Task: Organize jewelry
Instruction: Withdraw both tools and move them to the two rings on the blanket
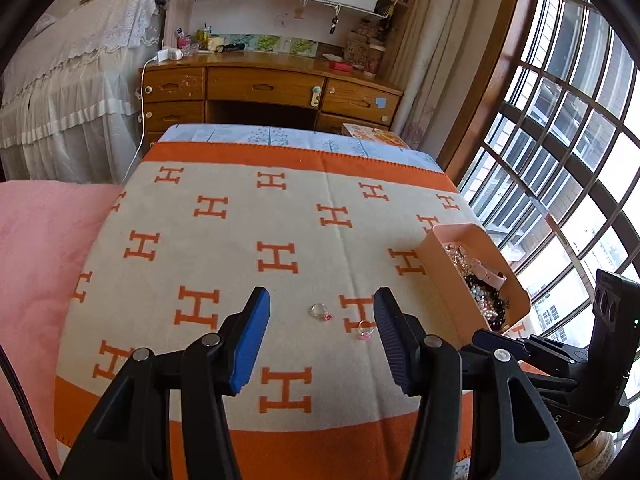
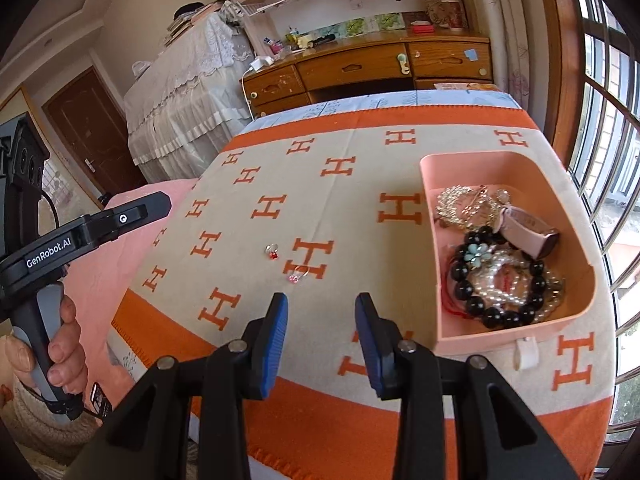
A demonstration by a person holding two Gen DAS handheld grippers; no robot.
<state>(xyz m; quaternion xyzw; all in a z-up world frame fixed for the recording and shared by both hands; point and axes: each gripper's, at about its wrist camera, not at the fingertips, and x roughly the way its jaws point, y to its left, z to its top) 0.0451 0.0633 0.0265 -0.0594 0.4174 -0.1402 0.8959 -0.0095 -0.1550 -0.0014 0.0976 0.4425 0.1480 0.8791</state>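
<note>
From the left wrist, the left gripper (image 1: 320, 344) gapes wide and empty over two rings (image 1: 321, 312) left of the pink tray (image 1: 434, 264), already heaped with jewelry; from the right wrist, the right gripper (image 2: 321, 340) hangs open, holding nothing, left of the tray, so seemingly only the rings remain.

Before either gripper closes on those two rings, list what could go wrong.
1. Both rings, the red-stone ring and the pink-stone ring, are tiny and lie flat on the soft blanket; the left gripper may pinch fabric instead.
2. The pink tray looks crowded with bracelets, so a dropped ring could get buried.
</note>
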